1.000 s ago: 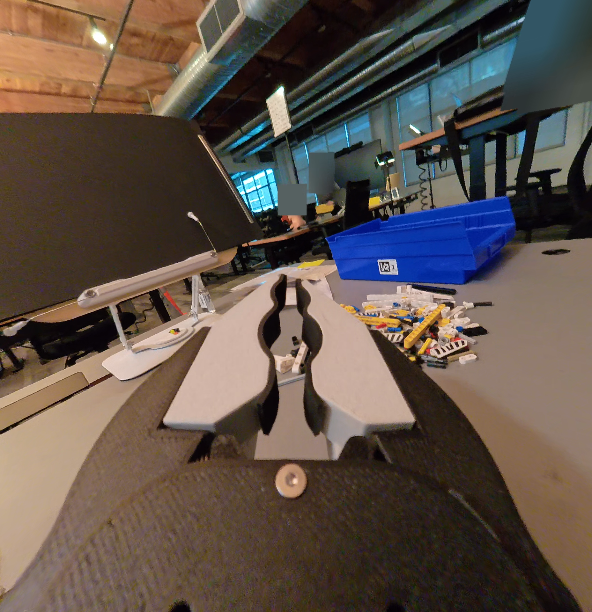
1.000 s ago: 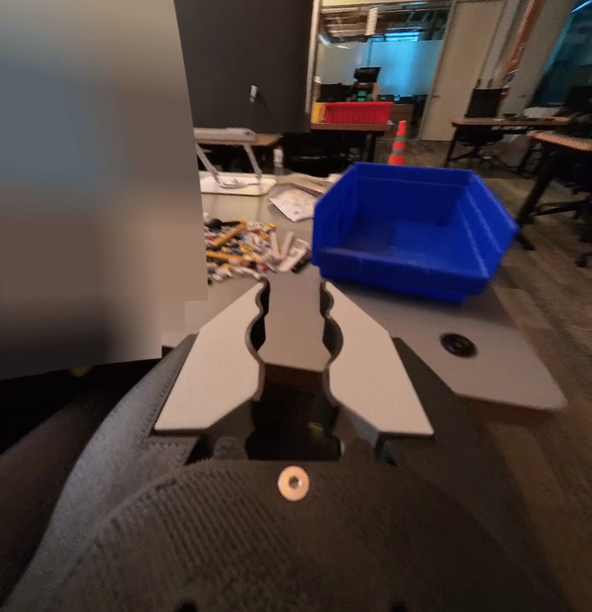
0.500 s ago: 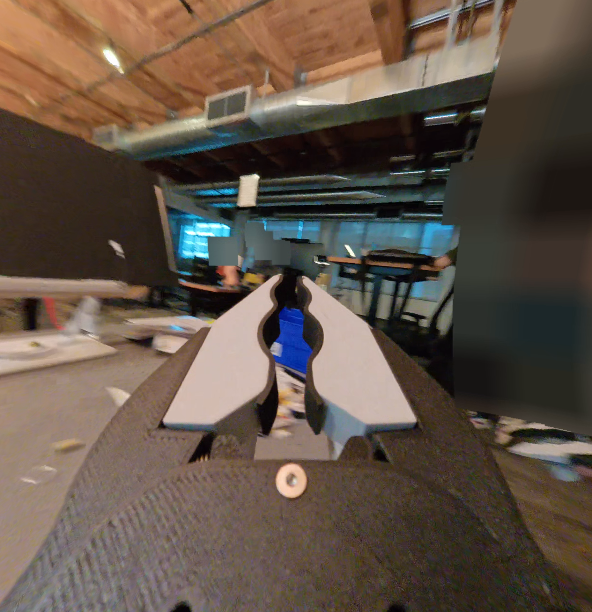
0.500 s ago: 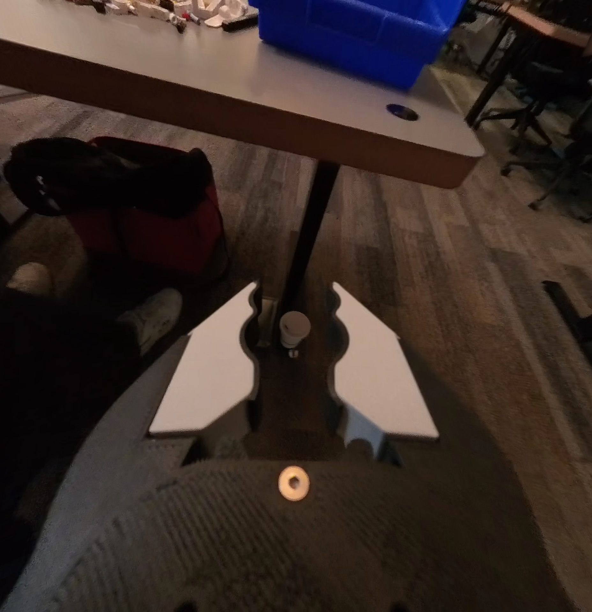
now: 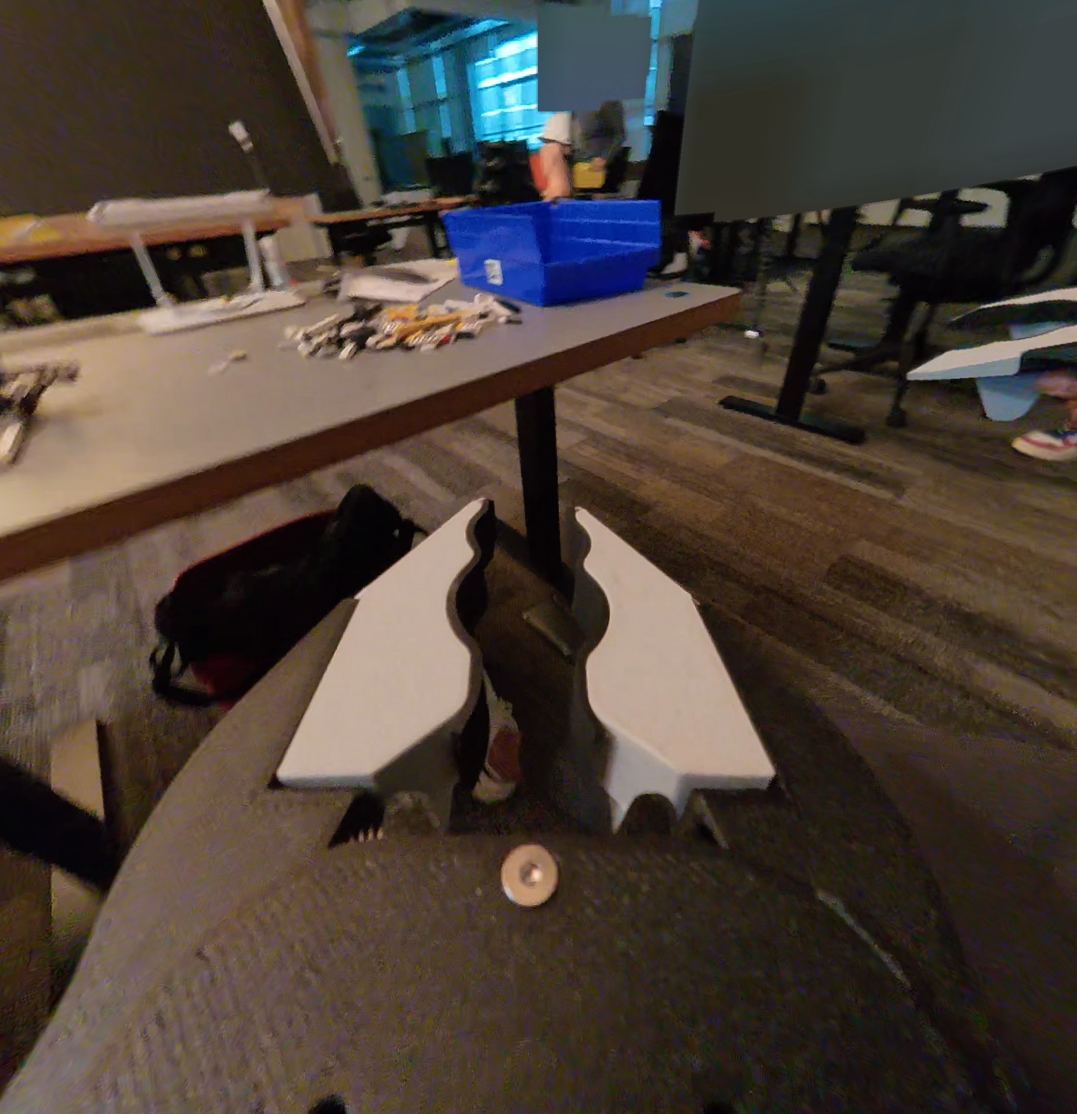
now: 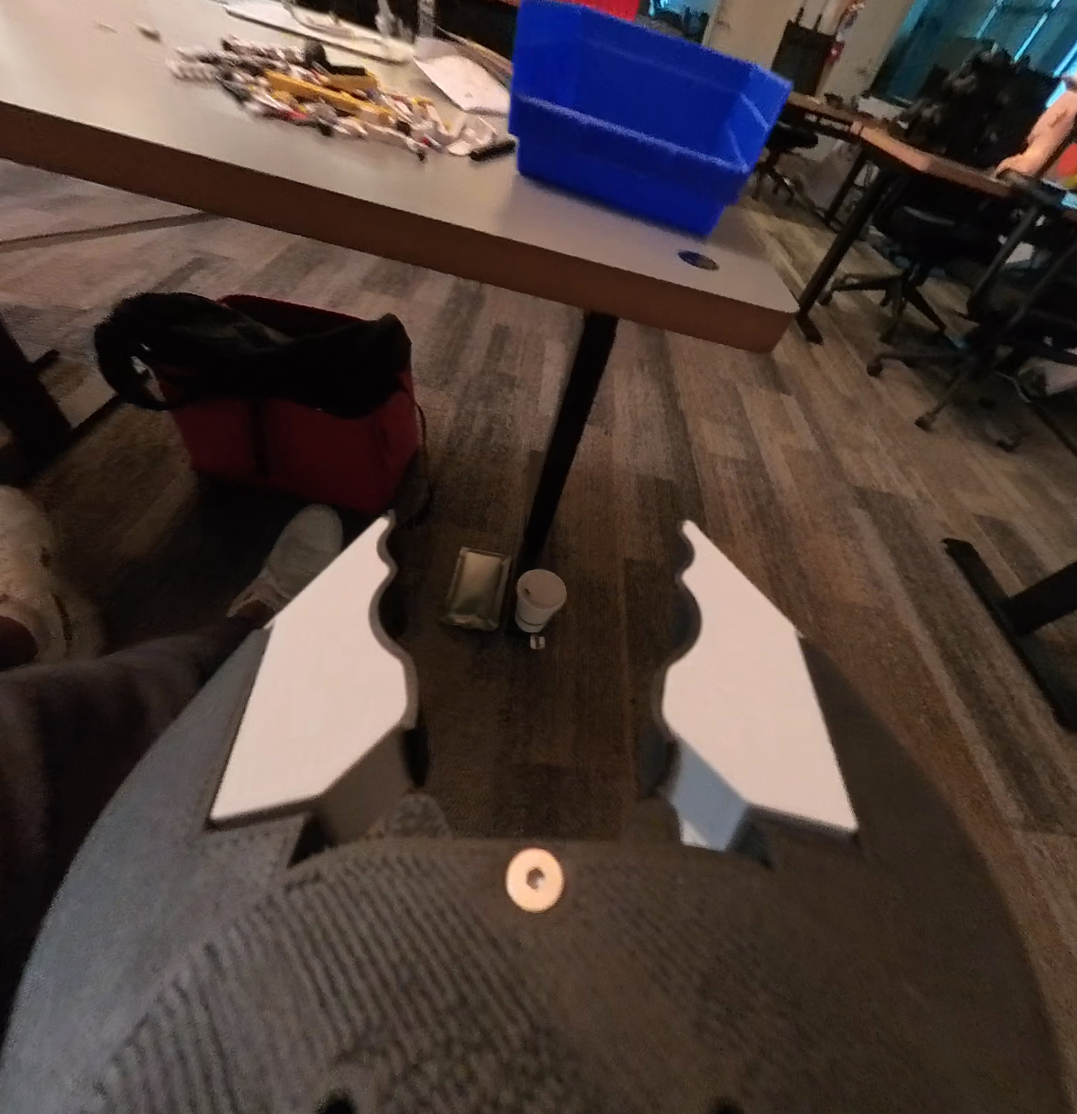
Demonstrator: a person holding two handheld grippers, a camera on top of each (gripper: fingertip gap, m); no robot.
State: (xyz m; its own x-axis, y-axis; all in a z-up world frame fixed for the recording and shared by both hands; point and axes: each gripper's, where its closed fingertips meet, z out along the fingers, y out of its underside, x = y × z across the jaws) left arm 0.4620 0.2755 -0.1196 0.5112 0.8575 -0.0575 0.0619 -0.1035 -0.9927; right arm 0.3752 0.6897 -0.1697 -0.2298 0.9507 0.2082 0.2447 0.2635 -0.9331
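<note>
1. The left claw [image 5: 533,524] hangs over the carpeted floor [image 5: 825,603] below the bench [image 5: 283,410] edge, its fingers [image 5: 403,663] a little apart with nothing between them; only the black bench leg [image 5: 539,482] shows through the gap, well beyond the tips.
2. The right claw [image 6: 536,536] is spread wide and empty, pointing down at the floor [image 6: 765,482].
3. Framed between its fingers [image 6: 319,675], but down on the floor and untouched, stand a small white cup [image 6: 541,597] and, just left of it, a flat olive pouch [image 6: 477,588], both at the foot of the bench leg [image 6: 575,422].
4. Left of and beyond the right claw sits a dark red bag [image 6: 295,422] with black cloth on top; a pale shoe [image 6: 295,560] lies beside the left finger.
5. Above and ahead of both claws, the bench carries a blue bin [image 6: 638,114] and, to its left, a heap of small mixed parts [image 6: 331,102].
</note>
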